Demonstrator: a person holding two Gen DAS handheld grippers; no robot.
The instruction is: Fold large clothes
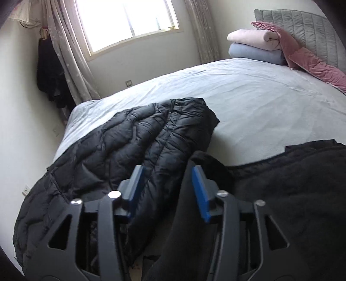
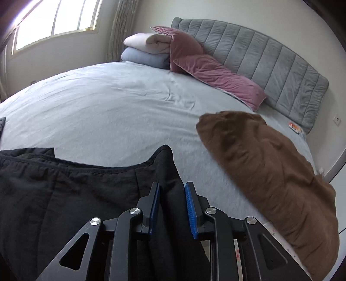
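Pale bedsheet (image 2: 108, 108) carries a black garment (image 2: 64, 194); right gripper (image 2: 172, 190) is clamped on its corner, left gripper (image 1: 168, 173) stands apart over its other corner.

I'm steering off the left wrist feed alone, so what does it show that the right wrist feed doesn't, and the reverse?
Only the left wrist view shows the black puffer jacket lying on the bed and the dark clothes hanging beside the curtain. Only the right wrist view shows the brown garment on the bed's right side. Both show the black fleece garment, the grey headboard, the folded blankets, the pink quilt and the window.
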